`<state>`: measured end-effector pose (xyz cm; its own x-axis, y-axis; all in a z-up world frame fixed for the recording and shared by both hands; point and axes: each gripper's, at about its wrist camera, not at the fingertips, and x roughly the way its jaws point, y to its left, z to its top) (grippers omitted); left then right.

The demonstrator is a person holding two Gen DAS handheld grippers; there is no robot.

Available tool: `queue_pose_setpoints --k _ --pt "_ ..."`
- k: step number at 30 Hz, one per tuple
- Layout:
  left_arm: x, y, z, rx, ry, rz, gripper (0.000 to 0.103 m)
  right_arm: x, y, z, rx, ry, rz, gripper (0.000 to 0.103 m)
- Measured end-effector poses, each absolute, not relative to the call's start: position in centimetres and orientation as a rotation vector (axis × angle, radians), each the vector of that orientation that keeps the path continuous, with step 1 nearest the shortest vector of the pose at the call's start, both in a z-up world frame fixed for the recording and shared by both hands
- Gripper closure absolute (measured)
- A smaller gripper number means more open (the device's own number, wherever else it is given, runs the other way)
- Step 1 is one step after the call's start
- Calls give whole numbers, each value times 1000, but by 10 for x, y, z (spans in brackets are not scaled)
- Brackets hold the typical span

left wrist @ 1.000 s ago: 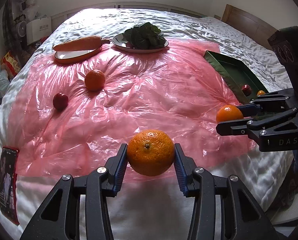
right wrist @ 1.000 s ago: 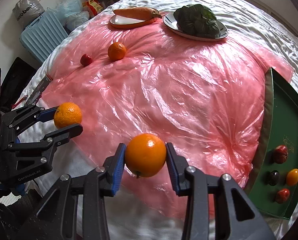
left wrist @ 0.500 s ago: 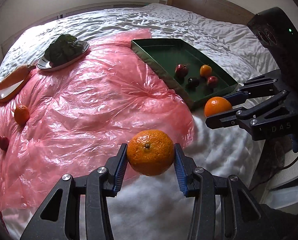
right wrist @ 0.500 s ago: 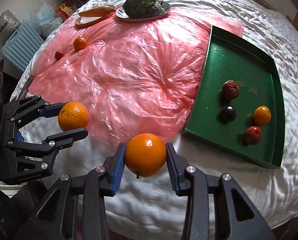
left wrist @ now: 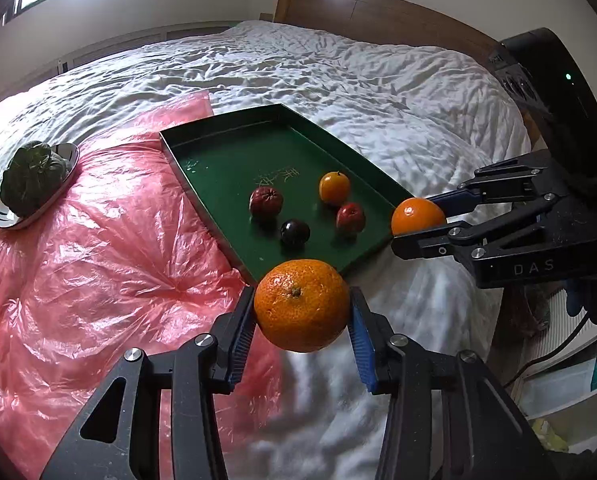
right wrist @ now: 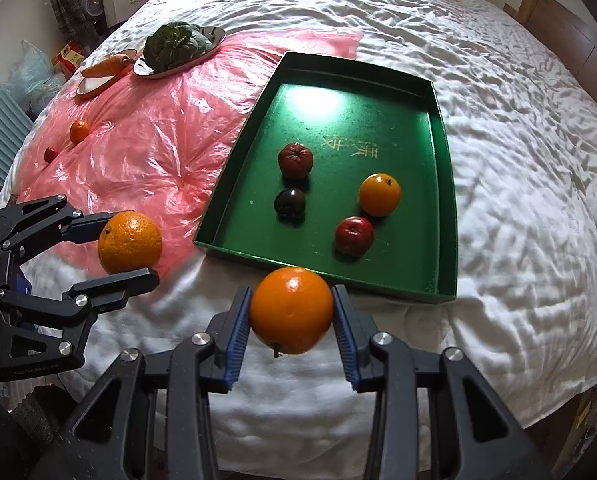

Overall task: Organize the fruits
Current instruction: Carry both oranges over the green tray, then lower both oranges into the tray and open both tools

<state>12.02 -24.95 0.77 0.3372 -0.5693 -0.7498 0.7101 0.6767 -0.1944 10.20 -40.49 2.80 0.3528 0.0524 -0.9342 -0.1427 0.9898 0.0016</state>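
The left gripper [left wrist: 302, 320] is clamped on a rough-skinned orange [left wrist: 302, 305], held level in the air over the white bedding just short of the near edge of the green tray [right wrist: 444, 152]. The right gripper [right wrist: 292, 320] is closed around a smooth orange [right wrist: 291, 310], also level, above the tray's near edge. Four small fruits [right wrist: 379, 194] lie inside the tray.

Both wrist views look forward and down across the bed from its near edge; the left sits left of the right, and both share the green tray [left wrist: 202, 168] [right wrist: 444, 136] close ahead.
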Motion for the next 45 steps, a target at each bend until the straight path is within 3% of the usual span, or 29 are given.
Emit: queue_pose_setpoints --k 16,45 --pt "246 -319 -9 122 906 -658 64 216 -466 -2 -38 1062 52 60" --pt "261 -337 -58 177 1032 -627 64 233 -463 -44 -74 1136 48 60"
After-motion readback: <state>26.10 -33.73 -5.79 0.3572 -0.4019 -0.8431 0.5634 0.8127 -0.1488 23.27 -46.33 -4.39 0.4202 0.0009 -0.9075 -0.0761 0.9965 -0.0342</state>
